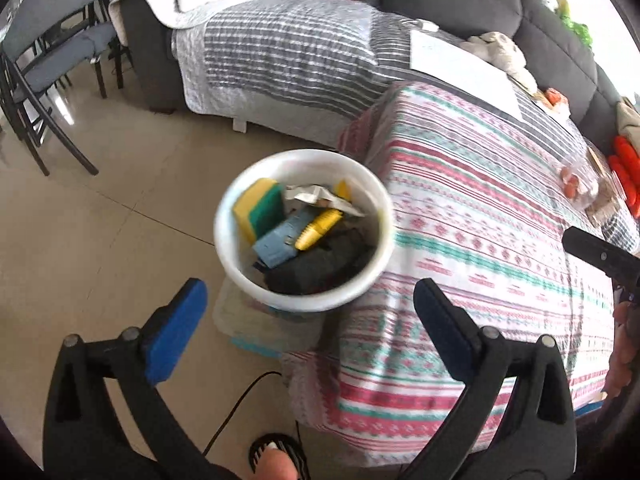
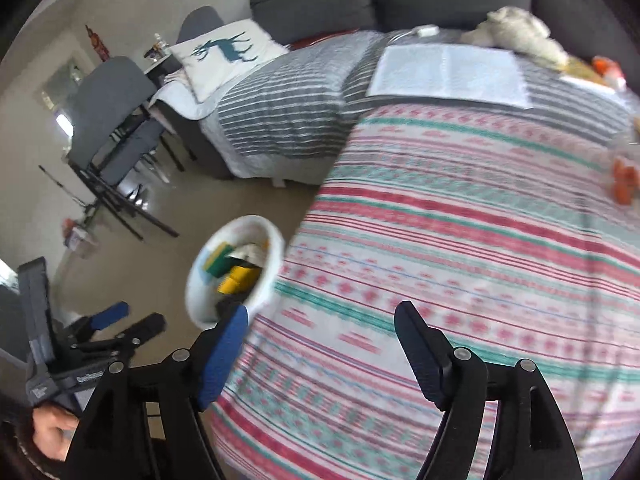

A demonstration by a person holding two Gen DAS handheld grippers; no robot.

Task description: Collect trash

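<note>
A white trash bin (image 1: 362, 276) stands on the floor beside the table's left edge. It holds a yellow-green sponge (image 1: 260, 206), a blue box (image 1: 278, 242), a yellow item (image 1: 318, 229), crumpled paper (image 1: 316, 196) and something black (image 1: 320, 266). My left gripper (image 1: 308, 304) is open and empty, just above the bin's near side. My right gripper (image 2: 320, 320) is open and empty over the table's patterned cloth (image 2: 460, 240), with the bin (image 2: 270, 276) at its left. The left gripper (image 2: 128, 318) shows in the right wrist view.
A grey sofa with a striped cover (image 1: 288, 52) stands behind the table. Papers (image 1: 464, 68), orange items (image 1: 628, 164) and a clear container (image 1: 580, 180) lie at the table's far side. Grey chairs (image 1: 56, 64) stand at the left. A cable (image 1: 240, 404) runs on the floor by my foot (image 1: 276, 460).
</note>
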